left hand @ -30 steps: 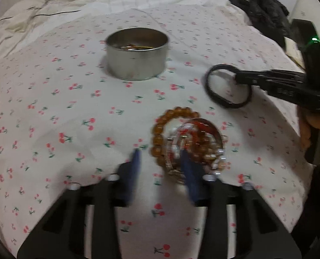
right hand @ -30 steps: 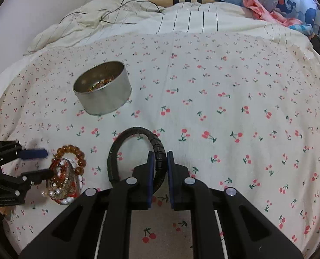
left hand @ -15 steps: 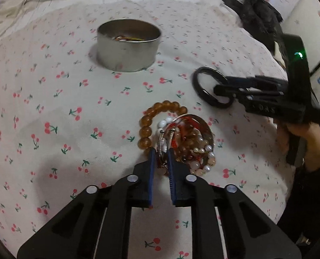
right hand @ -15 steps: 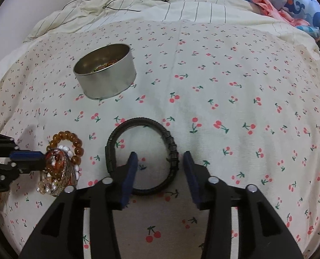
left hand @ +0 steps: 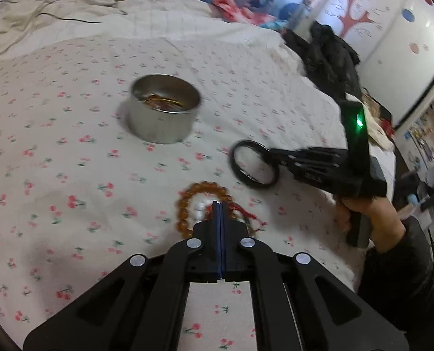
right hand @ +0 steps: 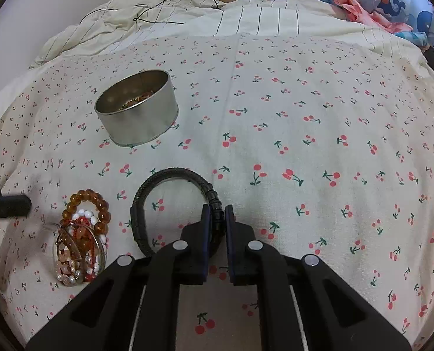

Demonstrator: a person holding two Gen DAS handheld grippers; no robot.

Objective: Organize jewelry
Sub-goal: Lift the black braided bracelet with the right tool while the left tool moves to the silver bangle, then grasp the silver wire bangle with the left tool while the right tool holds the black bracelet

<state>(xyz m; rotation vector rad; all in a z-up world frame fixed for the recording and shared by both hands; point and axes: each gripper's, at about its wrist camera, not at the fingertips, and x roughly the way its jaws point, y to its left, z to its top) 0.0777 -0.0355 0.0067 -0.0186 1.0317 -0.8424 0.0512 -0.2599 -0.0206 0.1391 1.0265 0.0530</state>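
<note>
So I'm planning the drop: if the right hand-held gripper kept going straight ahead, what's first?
Probably only cherry-print bedspread; the round metal tin sits left of that line, though depth is unclear.

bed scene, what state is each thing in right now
metal tin: upright, open, jewelry inside
black braided bracelet: clamped in right gripper
bead bracelet pile: heaped on cherry-print sheet
left gripper: jaws shut, over the pile; grip on anything unclear

Matte black linkage grippers: left gripper (left hand: 220,204) and right gripper (right hand: 217,216), blue-edged pads, silver pivot screws; green indicator light; bare-skinned hand (left hand: 363,213), dark sleeve.
</note>
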